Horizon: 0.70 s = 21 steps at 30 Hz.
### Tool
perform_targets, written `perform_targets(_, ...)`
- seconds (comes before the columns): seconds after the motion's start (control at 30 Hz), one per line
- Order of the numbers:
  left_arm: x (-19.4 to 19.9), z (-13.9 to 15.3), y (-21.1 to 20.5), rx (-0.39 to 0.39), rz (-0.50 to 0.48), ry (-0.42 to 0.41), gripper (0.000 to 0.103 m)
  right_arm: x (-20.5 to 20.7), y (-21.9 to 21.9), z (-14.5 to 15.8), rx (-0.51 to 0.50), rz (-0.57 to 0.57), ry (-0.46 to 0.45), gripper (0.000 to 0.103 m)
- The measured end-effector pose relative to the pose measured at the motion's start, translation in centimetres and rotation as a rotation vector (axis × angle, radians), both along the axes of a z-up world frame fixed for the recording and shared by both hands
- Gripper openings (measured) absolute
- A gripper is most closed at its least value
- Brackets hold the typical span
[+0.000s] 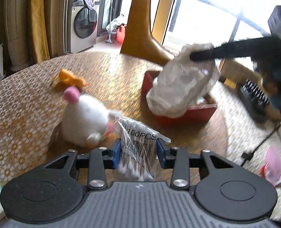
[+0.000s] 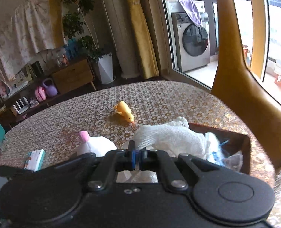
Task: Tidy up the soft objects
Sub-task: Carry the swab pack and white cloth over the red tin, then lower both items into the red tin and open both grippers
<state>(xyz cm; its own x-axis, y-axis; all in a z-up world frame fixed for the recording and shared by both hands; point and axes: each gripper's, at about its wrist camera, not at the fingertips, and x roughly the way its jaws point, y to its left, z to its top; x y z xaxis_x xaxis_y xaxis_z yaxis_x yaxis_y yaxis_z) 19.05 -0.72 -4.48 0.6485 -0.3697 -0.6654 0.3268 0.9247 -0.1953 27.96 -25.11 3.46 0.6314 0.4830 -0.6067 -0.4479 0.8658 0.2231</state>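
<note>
My left gripper [image 1: 138, 150] is shut on a clear bag of cotton swabs [image 1: 140, 138], its blue pads pressing the bag from both sides above the table [image 1: 22, 110]. A white plush toy [image 1: 83, 119] with a pink ear sits just left of the bag, and a yellow duck toy [image 1: 68, 78] lies beyond it. My right gripper [image 2: 137, 153] is shut on a white knitted cloth [image 2: 168, 136], which hangs over a red box [image 1: 201, 112]. From the left wrist view, the right gripper [image 1: 193, 56] pinches the cloth [image 1: 182, 89] at its top edge. The duck [image 2: 124, 111] and plush [image 2: 96, 144] also show in the right wrist view.
The red box [image 2: 242, 142] holds several small packets. A yellow chair [image 1: 140, 28] stands at the table's far side. A black brush [image 1: 254, 98] and a pink packet [image 1: 273, 163] lie right. A small carton [image 2: 35, 159] lies at left.
</note>
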Motion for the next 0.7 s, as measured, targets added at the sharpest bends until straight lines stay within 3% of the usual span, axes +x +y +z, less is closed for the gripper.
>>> perform_targets(0.33, 3.3, 4.7, -6.0, -0.049, -0.007, -0.03, 0.038, -2.0, -4.7, 3.4, -0.03, -0.043, -0.088, 0.003)
perform_targets(0.7, 8.6, 3.3, -11.9, -0.1, -0.015, 0.055, 0.038, -0.4, -9.2, 3.0, -0.148, -0.125, -0.139, 0.003)
